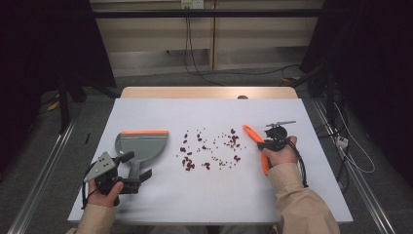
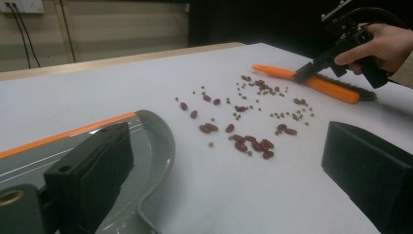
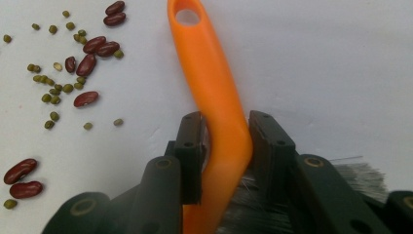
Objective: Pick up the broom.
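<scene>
Left tongs sit wide open around the dustpan handle at the table's near left, gripping nothing yet. Right tongs farther off are clamped on the orange brush, right of the scattered beans. Judging by this, sweeping hasn't begun; next the left should close on the handle and steady the pan while the brush pushes beans leftward.

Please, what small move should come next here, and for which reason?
Probably lift the brush a little off the table: the right gripper already has its jaws closed on the orange handle, while the beans lie scattered beside it. The left gripper is open around the dustpan handle, not yet gripping.
</scene>
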A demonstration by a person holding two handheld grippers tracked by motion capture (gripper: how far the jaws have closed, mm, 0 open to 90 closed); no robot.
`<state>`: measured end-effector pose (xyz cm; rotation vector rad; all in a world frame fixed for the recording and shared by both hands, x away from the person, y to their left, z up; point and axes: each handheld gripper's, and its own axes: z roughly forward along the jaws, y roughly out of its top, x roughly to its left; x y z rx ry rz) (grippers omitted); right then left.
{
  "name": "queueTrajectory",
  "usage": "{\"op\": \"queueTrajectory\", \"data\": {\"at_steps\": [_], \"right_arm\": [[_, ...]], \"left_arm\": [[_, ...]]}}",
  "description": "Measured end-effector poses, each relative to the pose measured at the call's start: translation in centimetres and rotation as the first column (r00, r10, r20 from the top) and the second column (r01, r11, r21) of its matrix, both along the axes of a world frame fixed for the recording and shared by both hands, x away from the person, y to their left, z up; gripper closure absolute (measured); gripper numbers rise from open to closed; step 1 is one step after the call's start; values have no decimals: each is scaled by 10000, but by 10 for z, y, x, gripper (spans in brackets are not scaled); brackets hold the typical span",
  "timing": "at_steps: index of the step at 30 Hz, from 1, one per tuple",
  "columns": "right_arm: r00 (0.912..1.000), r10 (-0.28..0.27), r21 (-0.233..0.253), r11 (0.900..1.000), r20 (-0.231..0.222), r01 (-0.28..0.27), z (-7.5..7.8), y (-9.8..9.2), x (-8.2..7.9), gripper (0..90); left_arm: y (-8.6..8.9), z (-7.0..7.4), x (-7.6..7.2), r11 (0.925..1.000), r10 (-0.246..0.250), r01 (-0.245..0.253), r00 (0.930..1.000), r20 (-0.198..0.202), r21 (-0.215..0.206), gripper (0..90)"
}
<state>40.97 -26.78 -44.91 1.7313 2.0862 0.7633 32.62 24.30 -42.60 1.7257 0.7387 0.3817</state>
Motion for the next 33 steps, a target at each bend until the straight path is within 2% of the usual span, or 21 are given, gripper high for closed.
{"op": "queueTrajectory", "data": {"at_steps": [3, 5, 8, 10, 13, 18, 19, 21, 24, 28, 33], "right_arm": [[9999, 144, 44, 9999, -11, -144, 0, -1, 0, 678], [9999, 112, 352, 9993, -115, -107, -1, -5, 2, 677], [9998, 177, 542, 9984, -59, -174, -3, -7, 3, 676], [9997, 155, 633, 9979, -195, -142, -3, -8, 4, 676], [9999, 111, 691, 9976, -89, -104, -4, -8, 3, 676], [9998, 151, 547, 9984, -108, -144, -3, -7, 4, 680], [9997, 51, 560, 9984, -224, -39, -2, -6, 4, 682], [9965, 195, -48, 9998, -814, -199, 5, 0, 12, 685], [9908, 180, -315, 9993, -1340, -224, 9, 4, 17, 688], [9934, 114, -101, 9999, -1139, -127, 9, 1, 14, 692], [9932, 316, -79, 9994, -1118, -327, 10, 1, 13, 693]], "left_arm": [[0, 0, 0, 10000, 2, -2, 10000, 18, -5, 45], [0, 0, 1, 10000, -26, 26, 10000, 18, 14, 45], [-1, 0, 1, 10000, -66, 66, 10000, 19, -48, 45], [-2, 1, 2, 10000, -74, 74, 10000, 51, -4, 45], [-4, 1, 3, 9999, -124, 124, 9999, 23, -79, 45], [-5, 2, 3, 9999, -113, 113, 9999, 83, -3, 45], [-5, 1, 3, 10000, -69, 70, 9999, 81, -23, 45], [-5, 1, 3, 10000, -61, 61, 10000, 22, -18, 44], [-5, 1, 3, 10000, -65, 65, 10000, 42, -40, 45], [-4, 1, 3, 10000, -55, 55, 10000, 41, -35, 45], [-2, 2, 2, 10000, 4, -4, 10000, 85, -35, 45]]}}
